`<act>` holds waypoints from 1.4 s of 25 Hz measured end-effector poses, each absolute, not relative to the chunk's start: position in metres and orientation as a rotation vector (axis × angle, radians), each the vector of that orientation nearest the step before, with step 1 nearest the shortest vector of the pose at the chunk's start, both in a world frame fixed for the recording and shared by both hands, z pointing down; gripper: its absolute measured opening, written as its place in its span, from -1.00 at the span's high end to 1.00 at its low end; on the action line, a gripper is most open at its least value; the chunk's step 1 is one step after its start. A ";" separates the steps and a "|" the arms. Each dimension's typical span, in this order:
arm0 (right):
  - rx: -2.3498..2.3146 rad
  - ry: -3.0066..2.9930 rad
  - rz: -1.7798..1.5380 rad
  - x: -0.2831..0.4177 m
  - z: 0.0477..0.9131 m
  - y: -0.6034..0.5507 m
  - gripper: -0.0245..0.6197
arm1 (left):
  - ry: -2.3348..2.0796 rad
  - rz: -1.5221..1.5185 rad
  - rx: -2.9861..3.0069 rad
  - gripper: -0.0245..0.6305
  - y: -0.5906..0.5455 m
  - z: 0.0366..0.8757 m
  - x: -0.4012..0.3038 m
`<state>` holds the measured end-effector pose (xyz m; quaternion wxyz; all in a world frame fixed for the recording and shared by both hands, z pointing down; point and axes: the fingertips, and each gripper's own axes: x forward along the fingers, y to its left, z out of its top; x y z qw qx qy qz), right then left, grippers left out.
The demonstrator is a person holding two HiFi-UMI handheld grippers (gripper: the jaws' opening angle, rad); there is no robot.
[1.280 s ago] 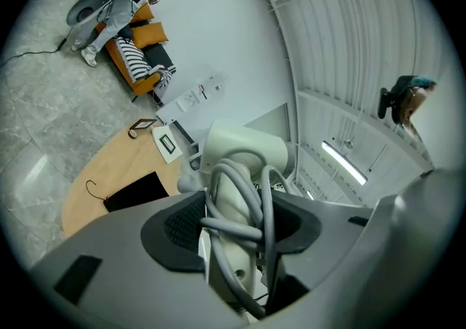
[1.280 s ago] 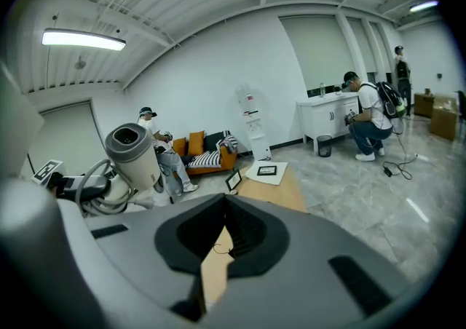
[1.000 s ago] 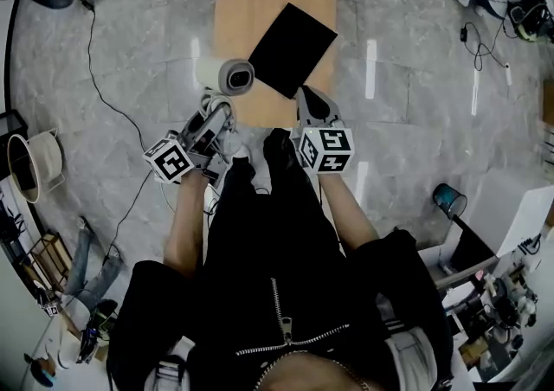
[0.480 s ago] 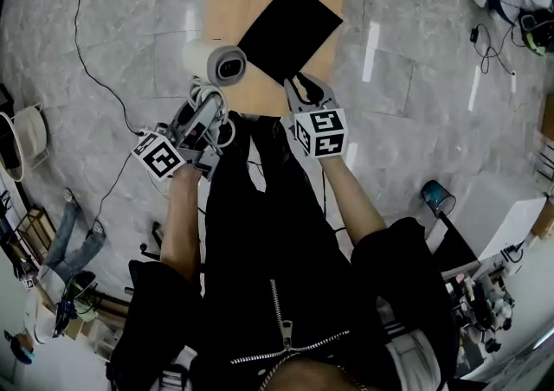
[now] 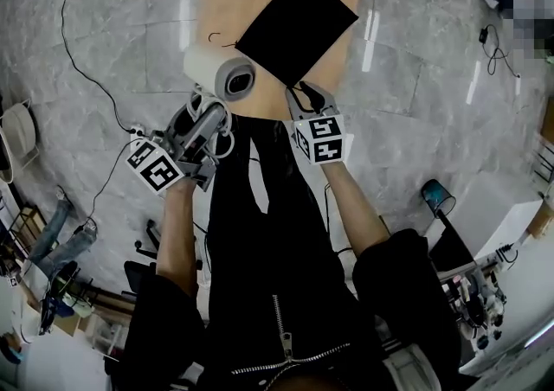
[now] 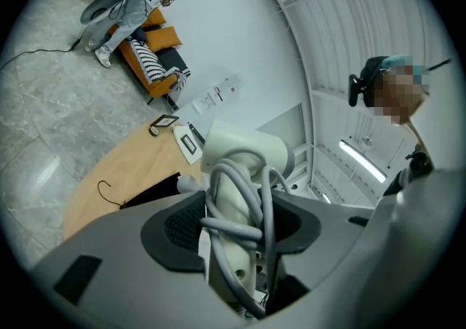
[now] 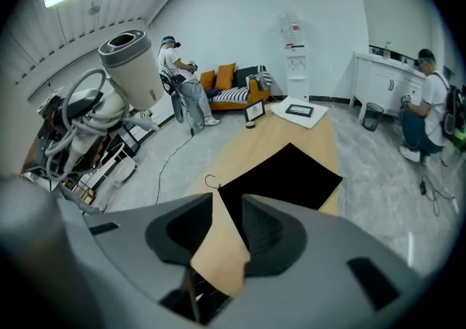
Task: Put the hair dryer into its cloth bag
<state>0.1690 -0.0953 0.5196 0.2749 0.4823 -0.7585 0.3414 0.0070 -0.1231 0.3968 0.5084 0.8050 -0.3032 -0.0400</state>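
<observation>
Right gripper (image 7: 223,227) has changed most since a second ago: its jaws have just been opening from shut and now stand well apart, pressing on nothing. The near corner of the black cloth bag (image 7: 284,175) reaches into the gap beside the right jaw, with bare bench (image 7: 295,129) showing in the rest of it. Left gripper (image 6: 237,222) holds as it did in the earlier pictures, jaws wide and clamped on the handle of the white hair dryer (image 6: 244,151), with the grey cord (image 6: 251,200) wound round that handle. The dryer is in the air just off the bench's left edge near its near-left corner, barrel level and nozzle towards the bag. The bag lies flat and diagonal across the bench, one corner close to the near edge and another at the right edge. A thin dark string (image 7: 210,180) curls beside its left corner. The bag looks closed and flat, so the step in hand seems to be readying its mouth. The next move likely calls for the right jaws to pinch only one layer of cloth and lift it, so the dryer can slide in nozzle first. No brand or label can be read; the cubes carry only square markers, and the papers at the far end are too small.
</observation>
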 end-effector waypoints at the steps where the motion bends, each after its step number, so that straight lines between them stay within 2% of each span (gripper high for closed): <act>1: 1.280 -2.028 0.905 0.165 0.530 -0.098 0.56 | -0.719 -0.091 1.942 0.21 -0.126 0.405 0.005; 8: 1.130 -1.957 0.781 0.136 0.595 -0.120 0.56 | -0.659 -0.024 1.941 0.22 -0.147 0.467 -0.013; 16: 0.721 -1.857 0.466 0.128 0.678 -0.095 0.53 | -0.637 0.038 1.941 0.22 -0.128 0.530 -0.030; 23: 0.679 -1.814 0.397 0.131 0.718 -0.095 0.52 | -0.605 0.078 1.927 0.22 -0.113 0.577 -0.035; 35: 0.734 -1.762 0.378 0.136 0.740 -0.101 0.54 | -0.555 0.094 1.914 0.22 -0.098 0.604 -0.035</act>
